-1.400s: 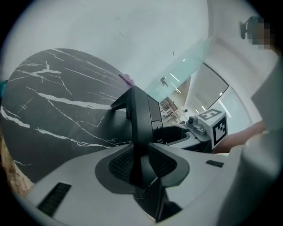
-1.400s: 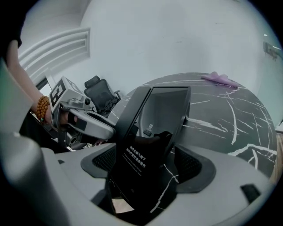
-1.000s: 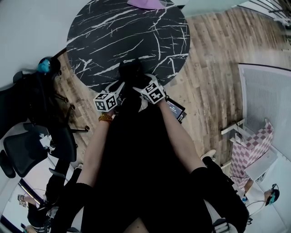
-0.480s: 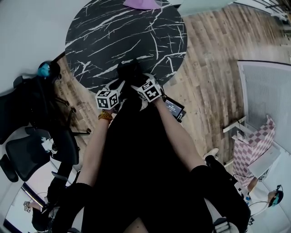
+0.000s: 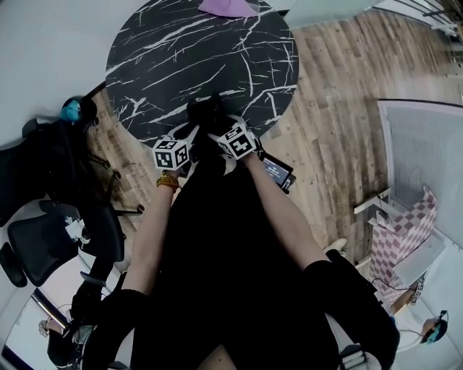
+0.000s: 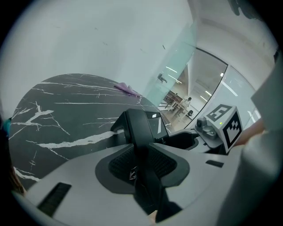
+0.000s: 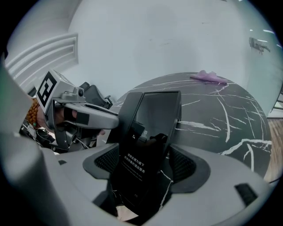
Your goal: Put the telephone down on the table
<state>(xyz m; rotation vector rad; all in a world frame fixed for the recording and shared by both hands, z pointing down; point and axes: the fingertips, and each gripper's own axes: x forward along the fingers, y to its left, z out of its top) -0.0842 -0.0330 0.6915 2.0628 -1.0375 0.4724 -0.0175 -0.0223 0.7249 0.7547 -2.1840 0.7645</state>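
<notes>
A person in black stands at the near edge of a round black marble-patterned table with white veins, a two-jaw gripper in each hand, both clamped on a black desk telephone with a dark glass screen.

The left gripper has its jaws drawn in narrow on a thin black edge of the telephone, and the ribbed pads press it from both sides. The right gripper holds the wider body of the set. Its jaws stand further apart, with the pads against the casing and a small panel of white print facing the camera between them.

The telephone is tilted, its screen end raised and pointing across the table top. From above it sits just inside the table's near rim, between the two marker cubes. Whether its base touches the marble cannot be told.

A crumpled purple cloth lies at the far rim, well apart from the telephone. A string of orange beads circles the left wrist. A flat dark box with a pale label lies on the wooden plank floor just beside the person's right arm, and a black office chair stands to the left.
</notes>
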